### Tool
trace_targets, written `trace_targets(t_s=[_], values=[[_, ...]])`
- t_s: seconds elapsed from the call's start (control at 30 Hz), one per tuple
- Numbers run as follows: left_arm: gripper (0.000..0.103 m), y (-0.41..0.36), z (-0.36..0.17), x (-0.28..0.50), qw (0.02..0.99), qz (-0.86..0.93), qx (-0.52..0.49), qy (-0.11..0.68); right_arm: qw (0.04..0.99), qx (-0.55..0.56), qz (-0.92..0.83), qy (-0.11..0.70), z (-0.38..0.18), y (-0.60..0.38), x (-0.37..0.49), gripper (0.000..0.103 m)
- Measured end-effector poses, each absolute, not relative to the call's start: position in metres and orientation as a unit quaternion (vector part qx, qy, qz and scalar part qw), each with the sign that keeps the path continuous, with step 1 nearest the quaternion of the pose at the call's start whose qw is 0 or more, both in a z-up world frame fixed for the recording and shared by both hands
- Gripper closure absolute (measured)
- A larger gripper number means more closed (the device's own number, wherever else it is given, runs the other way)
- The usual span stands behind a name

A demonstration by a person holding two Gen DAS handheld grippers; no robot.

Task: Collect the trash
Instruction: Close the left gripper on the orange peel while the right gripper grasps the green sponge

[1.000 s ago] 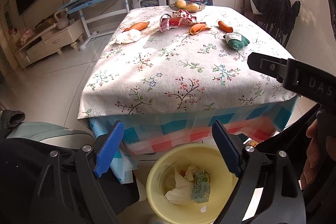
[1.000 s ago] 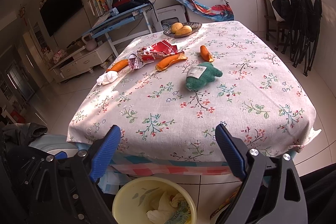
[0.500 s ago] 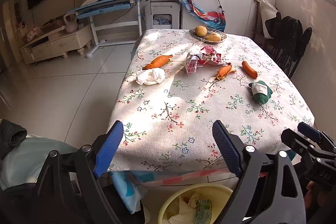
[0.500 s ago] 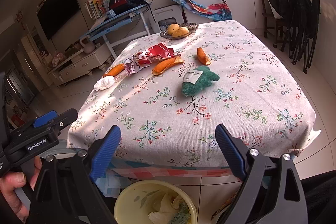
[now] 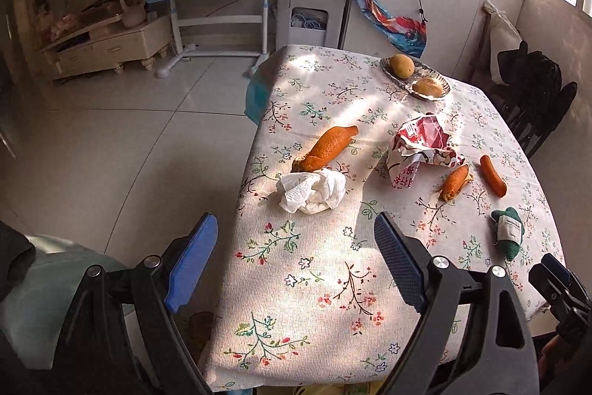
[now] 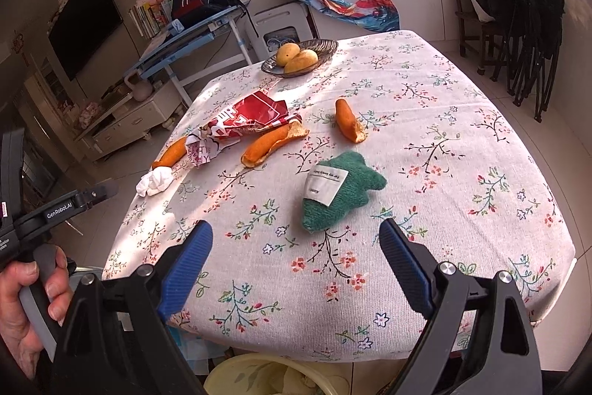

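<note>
Left claw (image 5: 292,261): jaws spread wide, empty, poised over the near worktop (image 5: 314,284) edge, lined up on the tissue; judged next pick.

Crumpled white tissue (image 5: 310,191): left of the red wrapper, touching the large orange peel (image 5: 327,147) behind it; soft, easily pinched.

Red wrapper (image 5: 421,147): mid-worktop landmark, creased, printed, lying loose.

Small peel (image 5: 455,182): just right of the wrapper, curled, pith visible.

Third peel (image 6: 347,121): farther right, apart.

Green knitted item (image 6: 336,195): nearer than the wrapper, white label on top; trash or not, cannot tell.

Right claw (image 6: 296,269): jaws wide apart, empty, facing the knitted item.

Yellow bin (image 6: 277,376): below the near edge, partly filled, placed for drop-off.
</note>
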State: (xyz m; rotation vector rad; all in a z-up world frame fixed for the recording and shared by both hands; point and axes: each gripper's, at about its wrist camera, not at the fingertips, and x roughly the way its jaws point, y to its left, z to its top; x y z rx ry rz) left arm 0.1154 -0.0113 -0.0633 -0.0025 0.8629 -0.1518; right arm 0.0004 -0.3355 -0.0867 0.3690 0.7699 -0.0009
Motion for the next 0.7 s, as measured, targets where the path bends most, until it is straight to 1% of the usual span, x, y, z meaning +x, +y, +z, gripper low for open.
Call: trace_targets(t_s=[0.23,0.37,0.47,0.53,0.6,0.67,0.7], values=[[0.020,-0.035,-0.067,0.170,0.906,-0.091,0.049,0.411,0.908,0.190,-0.005,0.374,-0.092,-0.340,0.014,0.015],[0.020,-0.056,-0.083,0.199,0.896,-0.101,0.087,0.424,0.906,0.189,-0.006,0.379,-0.095,-0.343,0.021,0.016],[0.030,-0.066,-0.094,0.213,0.886,-0.112,0.099,0.439,0.905,0.184,-0.005,0.384,-0.097,-0.344,0.027,0.019],[0.038,-0.073,-0.099,0.220,0.881,-0.115,0.110,0.446,0.904,0.182,-0.004,0.387,-0.099,-0.345,0.032,0.021],[0.042,-0.078,-0.105,0.225,0.878,-0.111,0.124,0.448,0.902,0.180,-0.004,0.393,-0.102,-0.346,0.038,0.023],[0.052,-0.079,-0.110,0.231,0.873,-0.114,0.131,0.456,0.899,0.179,-0.005,0.400,-0.105,-0.347,0.043,0.025],[0.063,-0.080,-0.112,0.234,0.870,-0.117,0.128,0.461,0.899,0.177,-0.007,0.402,-0.106,-0.347,0.045,0.025]])
